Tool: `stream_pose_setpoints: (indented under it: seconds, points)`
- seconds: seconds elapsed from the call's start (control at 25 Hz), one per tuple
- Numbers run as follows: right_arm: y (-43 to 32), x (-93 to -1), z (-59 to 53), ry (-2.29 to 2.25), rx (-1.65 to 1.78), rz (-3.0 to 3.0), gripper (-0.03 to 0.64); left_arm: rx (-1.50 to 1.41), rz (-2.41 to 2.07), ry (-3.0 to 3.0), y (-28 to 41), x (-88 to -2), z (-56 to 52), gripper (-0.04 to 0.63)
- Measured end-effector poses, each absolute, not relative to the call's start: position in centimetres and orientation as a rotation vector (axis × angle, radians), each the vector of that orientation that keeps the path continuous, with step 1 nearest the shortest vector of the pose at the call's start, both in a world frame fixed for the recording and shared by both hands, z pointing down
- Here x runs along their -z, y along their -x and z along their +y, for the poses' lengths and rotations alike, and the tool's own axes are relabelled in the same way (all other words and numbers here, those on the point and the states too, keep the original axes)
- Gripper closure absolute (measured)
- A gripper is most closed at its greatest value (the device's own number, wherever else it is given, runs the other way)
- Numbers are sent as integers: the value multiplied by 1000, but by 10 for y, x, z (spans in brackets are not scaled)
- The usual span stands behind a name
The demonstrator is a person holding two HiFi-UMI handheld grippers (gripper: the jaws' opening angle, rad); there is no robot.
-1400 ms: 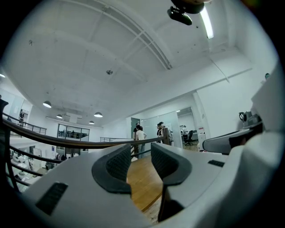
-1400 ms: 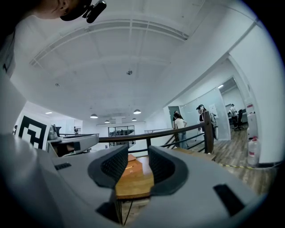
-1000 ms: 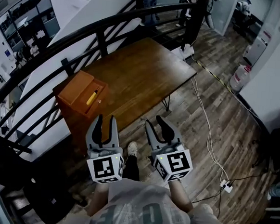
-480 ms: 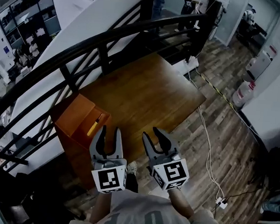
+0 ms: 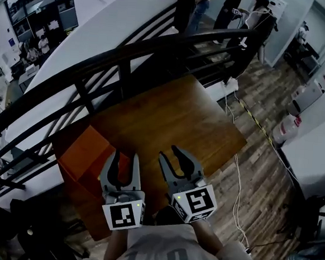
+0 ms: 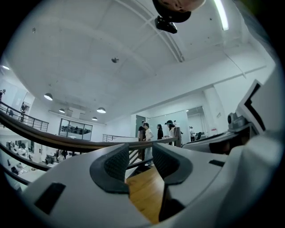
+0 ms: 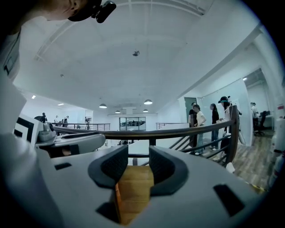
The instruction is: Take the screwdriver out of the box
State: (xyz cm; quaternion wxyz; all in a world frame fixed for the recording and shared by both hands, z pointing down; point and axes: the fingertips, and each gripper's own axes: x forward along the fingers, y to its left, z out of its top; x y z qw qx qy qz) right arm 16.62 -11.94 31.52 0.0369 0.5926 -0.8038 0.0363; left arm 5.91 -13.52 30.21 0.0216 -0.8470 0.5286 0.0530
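**Orange box ahead, both jaws empty**

Orange-brown, the box [image 5: 85, 157] stands at the left end of the wooden surface [image 5: 169, 116], below a dark railing [image 5: 129, 51]. The left gripper [image 5: 123, 158] hovers over the box's near right part, its jaws apart with nothing between them. The right gripper [image 5: 169, 152] hangs just beside it over the surface, jaws likewise apart and empty. The screwdriver cannot be made out, as the left gripper covers part of the box's top.
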Motion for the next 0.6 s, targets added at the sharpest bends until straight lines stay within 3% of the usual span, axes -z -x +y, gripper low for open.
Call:
stream_pose_setpoints:
  seconds: [0.6]
  points:
    - [-163, -317, -184, -1535, -164, -2651, 476, -37, 1868, 2457, -62, -295, -179, 433]
